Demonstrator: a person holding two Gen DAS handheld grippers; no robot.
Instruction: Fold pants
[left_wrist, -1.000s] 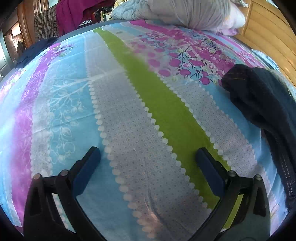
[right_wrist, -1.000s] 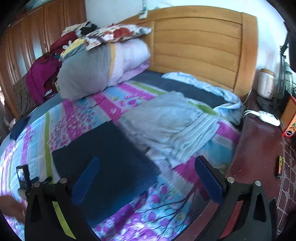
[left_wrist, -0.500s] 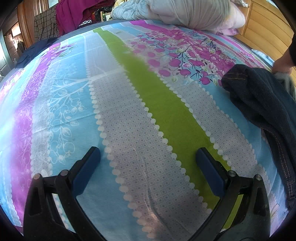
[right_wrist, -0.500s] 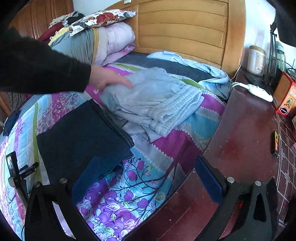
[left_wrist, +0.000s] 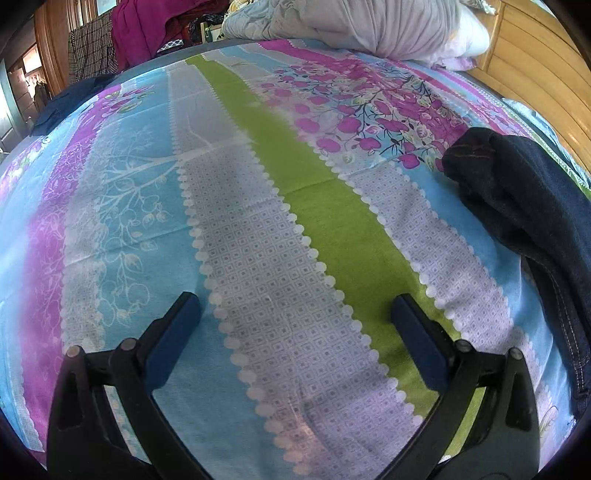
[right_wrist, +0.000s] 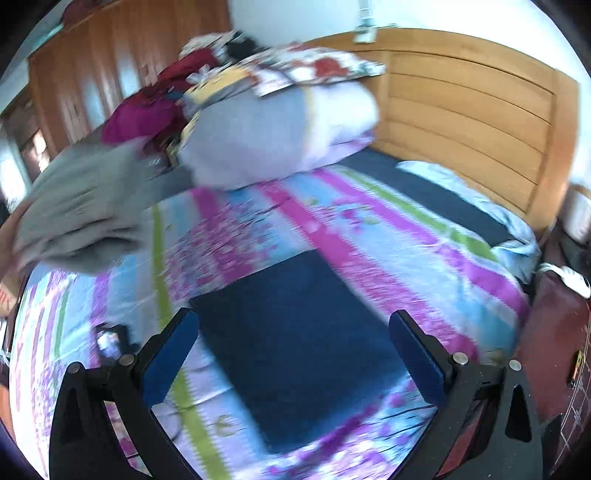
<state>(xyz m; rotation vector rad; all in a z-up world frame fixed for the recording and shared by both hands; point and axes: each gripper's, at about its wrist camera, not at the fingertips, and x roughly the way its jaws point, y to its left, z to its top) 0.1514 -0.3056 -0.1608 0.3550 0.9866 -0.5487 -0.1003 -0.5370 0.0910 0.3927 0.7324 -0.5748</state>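
Item: navy jeans (right_wrist: 299, 347), folded, flat on striped bedsheet (left_wrist: 258, 258), between R gripper (right_wrist: 291, 354) jaws' line of sight. L gripper (left_wrist: 295, 332) & R both wide open, empty. Grey garment (right_wrist: 81, 206) at 10 o'clock, blurred. We judge: between pairs; nxt needs spreading the grey one.

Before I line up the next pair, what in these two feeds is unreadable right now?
- Grey garment, right wrist view: motion-blurred and cut by the left edge; what carries it is unclear.
- Folded dark pants, left wrist view: run off the right edge, so their full outline is hidden.
- Small dark object on the bedspread, right wrist view: blurred, partly behind the right gripper; cannot identify.
- Nightstand items: at the rim, blurred.
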